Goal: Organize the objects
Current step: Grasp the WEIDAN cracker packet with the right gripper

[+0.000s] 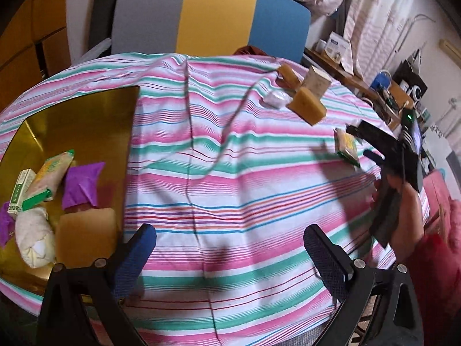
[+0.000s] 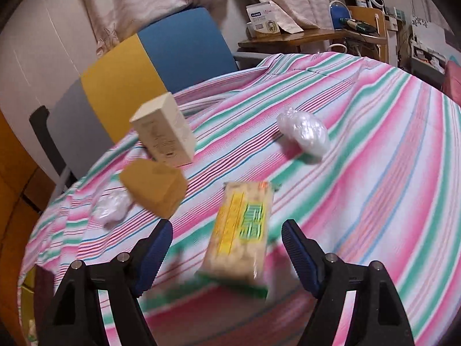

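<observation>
Now right tool (image 2: 227, 248) gapes around cracker packet (image 2: 242, 233).

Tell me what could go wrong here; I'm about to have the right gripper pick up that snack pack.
1. The snack pack lies between the open right gripper fingers but at a slant, so it may twist or slip when squeezed.
2. The brown block sits close beside the left finger and could get nudged.
3. The gold tray already holds several items, so a dropped pack may land on top of them.
</observation>
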Motion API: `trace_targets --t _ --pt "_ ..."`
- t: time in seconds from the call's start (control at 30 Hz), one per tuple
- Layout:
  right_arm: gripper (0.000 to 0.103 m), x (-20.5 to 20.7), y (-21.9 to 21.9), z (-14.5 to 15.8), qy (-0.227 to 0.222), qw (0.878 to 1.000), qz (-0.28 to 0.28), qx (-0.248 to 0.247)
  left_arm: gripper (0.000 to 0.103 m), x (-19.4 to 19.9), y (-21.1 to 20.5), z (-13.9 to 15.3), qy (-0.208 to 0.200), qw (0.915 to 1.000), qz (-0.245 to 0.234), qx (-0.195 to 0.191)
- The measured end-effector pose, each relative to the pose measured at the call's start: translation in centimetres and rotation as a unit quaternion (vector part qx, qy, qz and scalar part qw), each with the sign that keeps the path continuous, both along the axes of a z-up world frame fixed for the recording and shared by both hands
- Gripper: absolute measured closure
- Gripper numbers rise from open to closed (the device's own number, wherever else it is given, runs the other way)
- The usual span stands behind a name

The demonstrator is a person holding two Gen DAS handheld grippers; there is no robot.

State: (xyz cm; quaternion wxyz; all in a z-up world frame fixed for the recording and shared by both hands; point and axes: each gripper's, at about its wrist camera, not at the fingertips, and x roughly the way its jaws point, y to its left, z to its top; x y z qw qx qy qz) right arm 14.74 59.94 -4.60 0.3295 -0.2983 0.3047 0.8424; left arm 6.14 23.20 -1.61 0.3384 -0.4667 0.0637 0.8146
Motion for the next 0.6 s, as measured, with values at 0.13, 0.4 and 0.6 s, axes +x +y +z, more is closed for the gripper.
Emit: trace_targets --t 0.13,0.4,0.6 --pt "0.031 -1.0 0.8 -1.9 -0.025 1.000 0.008 -0.005 0.000 0.1 1.4 -0.2 0.002 0.9999 -0.011 -0.011" --pt "0.051 -1.1 -0.2 -2.2 -0.039 0.999 0.008 0.024 0.000 -0.5 5.1 -0.7 -0.009 0.9993 -0.032 -0.016" --pt "0.062 0.1 -0.2 -2.1 -0.008 1.000 -0.006 0.024 0.000 -1.8 9.4 0.4 0.000 0.9992 -0.040 -0.008"
